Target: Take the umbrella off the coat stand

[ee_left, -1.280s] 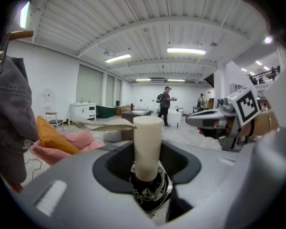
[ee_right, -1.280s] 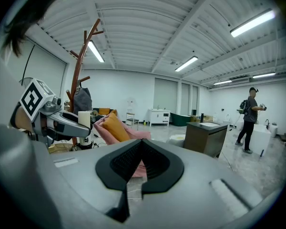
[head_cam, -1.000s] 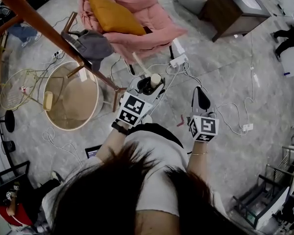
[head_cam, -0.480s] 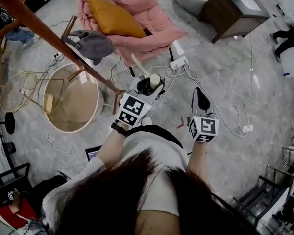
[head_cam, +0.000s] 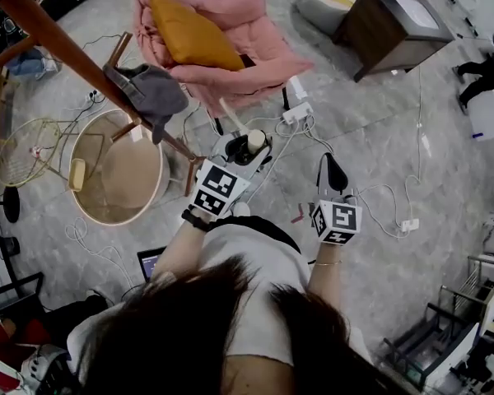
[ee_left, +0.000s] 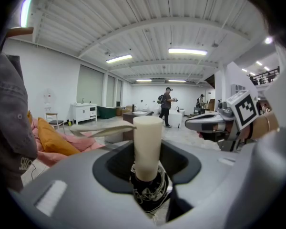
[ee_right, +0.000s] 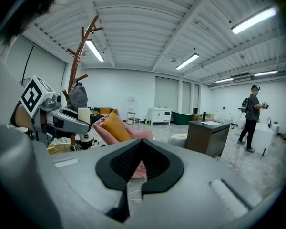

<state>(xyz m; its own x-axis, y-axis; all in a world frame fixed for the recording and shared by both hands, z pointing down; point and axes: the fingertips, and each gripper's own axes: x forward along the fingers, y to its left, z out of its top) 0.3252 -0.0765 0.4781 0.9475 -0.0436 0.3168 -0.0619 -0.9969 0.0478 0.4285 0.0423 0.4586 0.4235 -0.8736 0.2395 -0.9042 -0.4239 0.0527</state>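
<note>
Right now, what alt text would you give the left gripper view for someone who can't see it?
The left claw grips a folded umbrella, its cream handle upright. The right claw hovers at right; a pink sofa sits left.

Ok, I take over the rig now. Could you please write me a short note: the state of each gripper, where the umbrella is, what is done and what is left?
Left gripper: jaws shut on the folded umbrella, which is held upright with its cream handle on top.
Right gripper: jaws shut, nothing between them, held beside the left one.
Coat stand: to the left, with only a grey garment seen hanging on it.
Done: the umbrella looks already off the stand and is not touching its branches.
Left: keep the grip and move the umbrella clear. No put-down place is given.
</note>
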